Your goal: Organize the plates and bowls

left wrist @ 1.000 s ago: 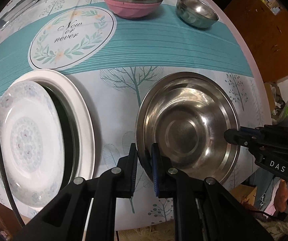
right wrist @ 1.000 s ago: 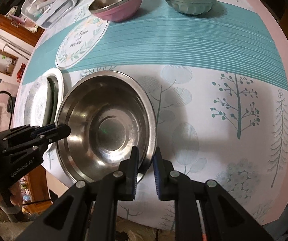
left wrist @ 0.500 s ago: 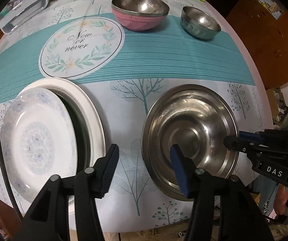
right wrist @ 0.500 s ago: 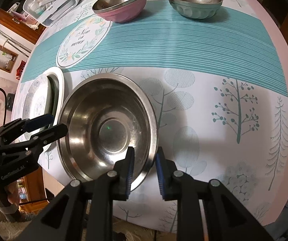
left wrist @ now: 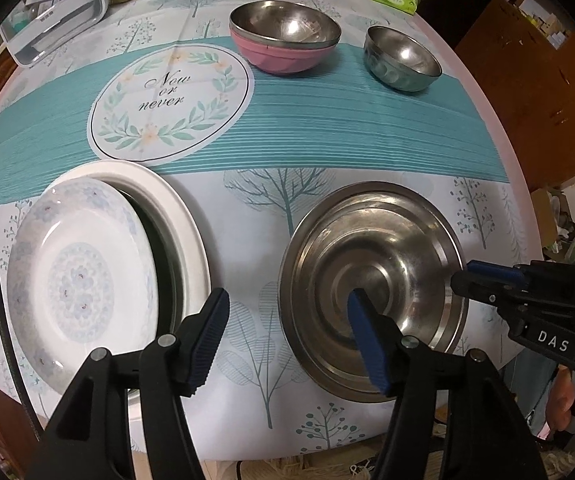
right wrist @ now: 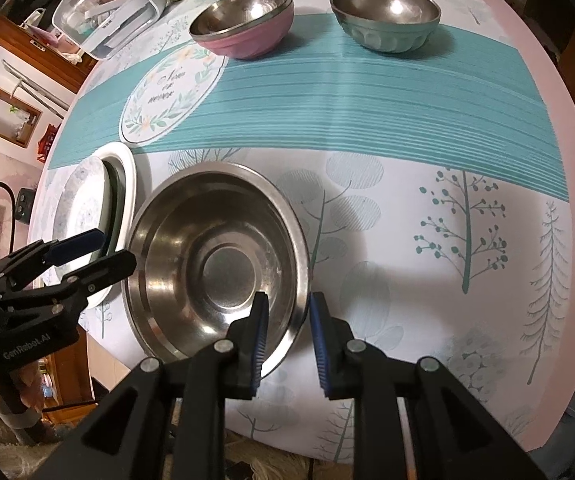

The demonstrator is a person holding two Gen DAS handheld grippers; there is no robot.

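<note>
The left gripper [left wrist: 287, 322] is spread wide above the counter's [left wrist: 247, 216] near edge, one of its fingers [left wrist: 361, 322] over the steel basin [left wrist: 371, 248]. The right gripper [left wrist: 463, 276] reaches in at the basin's rim. A patterned plate [left wrist: 75, 276] leans tilted in a white dish [left wrist: 179, 216] at the near left corner. Along the far edge sit a steel bowl nested in a pink bowl [left wrist: 287, 58] and a small steel bowl [left wrist: 401, 58].

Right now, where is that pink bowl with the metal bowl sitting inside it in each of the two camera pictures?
Left wrist view: the pink bowl sits at top centre, on the far edge of the teal stripe.
Right wrist view: the pink bowl sits at top, left of centre.
Shared landmark: the round "Now or never" emblem lies just to the bowl's lower left in both.
</note>
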